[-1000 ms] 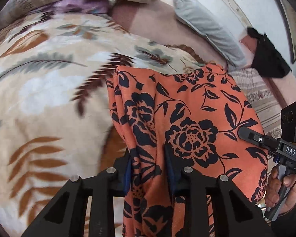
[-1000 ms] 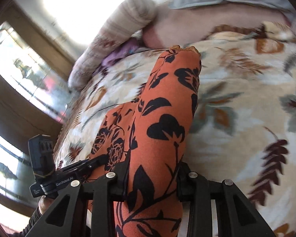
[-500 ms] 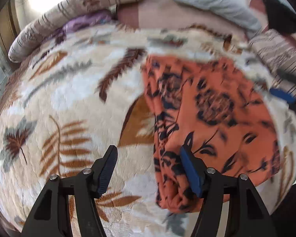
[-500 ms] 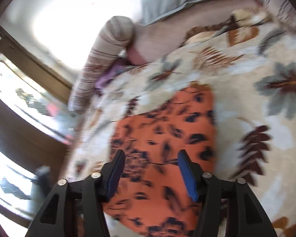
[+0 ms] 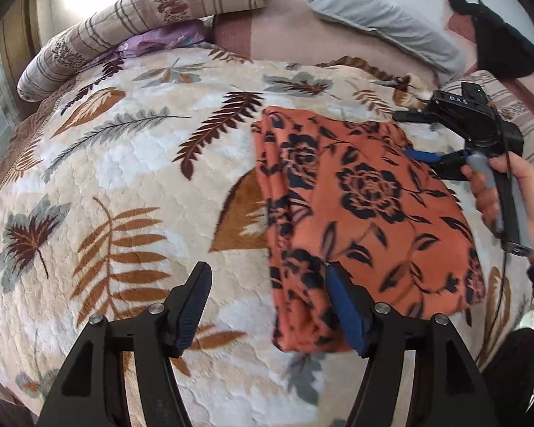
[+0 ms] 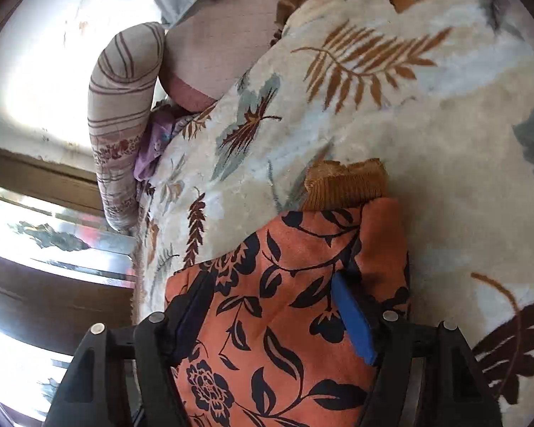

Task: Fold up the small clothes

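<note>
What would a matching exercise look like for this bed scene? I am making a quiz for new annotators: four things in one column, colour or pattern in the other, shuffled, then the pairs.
Things:
1. folded garment
2. blanket
3. bolster
4. pillow

Colour or pattern:
A. plain grey
B. orange with dark flowers
C. beige with brown stripes
D. cream with leaf and fern prints

Pairs: 1-B, 2-D, 3-C, 4-A
</note>
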Available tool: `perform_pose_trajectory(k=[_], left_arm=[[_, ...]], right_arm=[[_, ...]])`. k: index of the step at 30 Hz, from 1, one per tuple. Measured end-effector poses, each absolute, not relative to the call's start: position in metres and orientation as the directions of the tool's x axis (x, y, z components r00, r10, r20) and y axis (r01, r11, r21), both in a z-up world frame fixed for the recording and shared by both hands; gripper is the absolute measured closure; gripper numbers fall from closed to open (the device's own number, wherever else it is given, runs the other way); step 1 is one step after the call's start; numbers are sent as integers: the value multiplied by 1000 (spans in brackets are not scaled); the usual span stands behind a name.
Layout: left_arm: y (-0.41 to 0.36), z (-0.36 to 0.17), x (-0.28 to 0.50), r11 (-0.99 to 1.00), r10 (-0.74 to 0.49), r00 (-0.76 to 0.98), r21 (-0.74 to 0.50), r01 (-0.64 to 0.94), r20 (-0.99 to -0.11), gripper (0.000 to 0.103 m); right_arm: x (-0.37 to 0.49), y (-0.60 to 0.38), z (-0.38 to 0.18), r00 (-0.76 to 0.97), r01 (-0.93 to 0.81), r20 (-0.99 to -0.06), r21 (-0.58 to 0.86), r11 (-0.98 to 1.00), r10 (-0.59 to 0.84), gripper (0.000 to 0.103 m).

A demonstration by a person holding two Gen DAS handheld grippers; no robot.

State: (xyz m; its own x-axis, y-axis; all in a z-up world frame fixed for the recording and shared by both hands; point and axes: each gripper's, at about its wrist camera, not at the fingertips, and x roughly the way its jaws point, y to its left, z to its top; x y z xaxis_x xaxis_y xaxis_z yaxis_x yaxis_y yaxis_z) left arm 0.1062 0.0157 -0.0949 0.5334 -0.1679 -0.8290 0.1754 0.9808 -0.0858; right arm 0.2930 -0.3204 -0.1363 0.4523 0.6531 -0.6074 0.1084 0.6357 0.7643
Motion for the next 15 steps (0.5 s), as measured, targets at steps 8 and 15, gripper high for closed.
perform_pose_trajectory(k=[8,15], left_arm=[[16,-128,119,990,-105,488,-43,136,-867,27],[14,-123,118,991,-82,488,-19,133,-869,27]], right_arm=[[189,-302,-87,499,-45,-507,795,605,703,31],[137,-281,-124,466,26,-558,784,620,687,29]])
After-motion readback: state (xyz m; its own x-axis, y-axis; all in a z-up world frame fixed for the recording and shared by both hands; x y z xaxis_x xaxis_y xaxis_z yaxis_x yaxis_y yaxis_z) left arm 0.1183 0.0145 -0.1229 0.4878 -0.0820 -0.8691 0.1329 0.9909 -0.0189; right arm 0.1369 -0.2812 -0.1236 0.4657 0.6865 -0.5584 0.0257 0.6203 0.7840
